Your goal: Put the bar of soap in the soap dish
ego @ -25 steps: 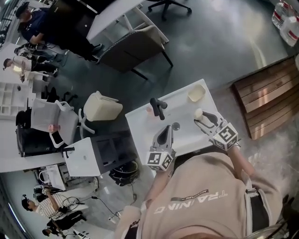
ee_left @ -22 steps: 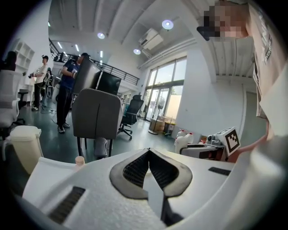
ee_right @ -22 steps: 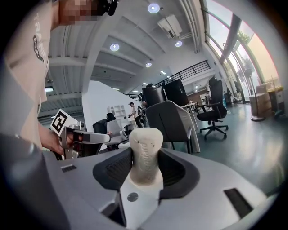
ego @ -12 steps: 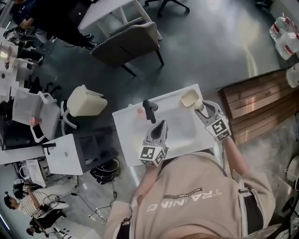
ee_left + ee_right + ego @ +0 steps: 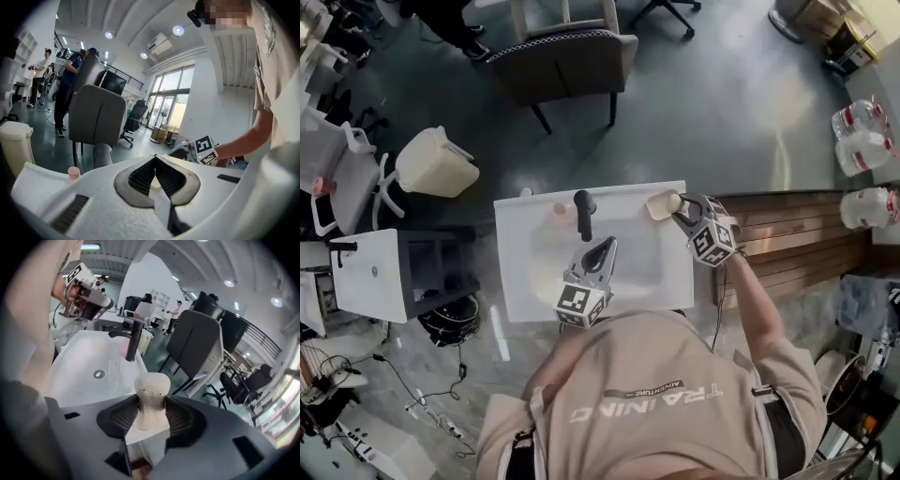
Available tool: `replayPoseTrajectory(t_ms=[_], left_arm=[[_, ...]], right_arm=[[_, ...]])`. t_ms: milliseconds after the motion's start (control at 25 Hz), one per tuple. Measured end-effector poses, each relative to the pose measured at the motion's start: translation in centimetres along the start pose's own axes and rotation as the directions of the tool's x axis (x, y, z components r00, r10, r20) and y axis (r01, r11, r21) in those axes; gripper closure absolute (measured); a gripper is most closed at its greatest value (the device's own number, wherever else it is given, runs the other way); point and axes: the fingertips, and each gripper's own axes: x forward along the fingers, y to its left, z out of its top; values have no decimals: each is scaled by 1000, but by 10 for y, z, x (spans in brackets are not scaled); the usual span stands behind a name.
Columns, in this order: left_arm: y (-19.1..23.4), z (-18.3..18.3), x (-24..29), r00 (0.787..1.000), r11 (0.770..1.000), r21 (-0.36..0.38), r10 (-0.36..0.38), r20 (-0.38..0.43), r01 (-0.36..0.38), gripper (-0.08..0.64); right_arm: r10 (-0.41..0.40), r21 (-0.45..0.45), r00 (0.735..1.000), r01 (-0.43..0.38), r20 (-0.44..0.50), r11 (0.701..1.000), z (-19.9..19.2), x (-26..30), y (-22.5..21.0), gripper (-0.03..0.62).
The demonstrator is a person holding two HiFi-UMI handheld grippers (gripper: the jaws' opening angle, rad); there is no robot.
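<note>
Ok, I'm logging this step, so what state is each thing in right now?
Left gripper: shut, holding nothing.
Right gripper: shut on soap.
Soap: clamped between the fingers, not in the dish.
Dish: no soap in it.
Faucet: no water running.

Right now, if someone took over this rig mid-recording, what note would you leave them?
Left tool: shut, empty, over the sink basin.
Right tool: shut on the soap, at the dish on the sink's far right corner.
Done: soap is grasped and at the dish.
Left: set it in the dish, open the right tool, pull back. Whether the soap already touches the dish cannot be told.
</note>
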Motion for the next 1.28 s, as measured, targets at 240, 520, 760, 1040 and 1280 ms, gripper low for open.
replayPoseTrajectory(t_ms=[240, 520, 760, 1040, 1280], left_arm=[[15, -2, -2, 1000, 1000, -12, 17, 2, -17, 550], [23, -2, -9, 999, 999, -22, 39, 10, -39, 550], [24, 0, -18, 998, 998, -30, 50, 25, -50, 551], [22, 1, -27, 998, 999, -23, 46, 40, -45, 551], [10, 6, -34, 999, 1000, 4, 27, 41, -27, 550]], right_arm=[[147, -334, 971, -204, -187, 920, -13, 43, 22, 423], [231, -434, 900, -387, -369, 814, -37, 72, 33, 425], [249, -438, 861, -451, -444, 778, -36, 80, 37, 431], [228, -441, 858, -444, -461, 780, -31, 83, 37, 433], [166, -294, 922, -276, -349, 915, -10, 59, 34, 433]])
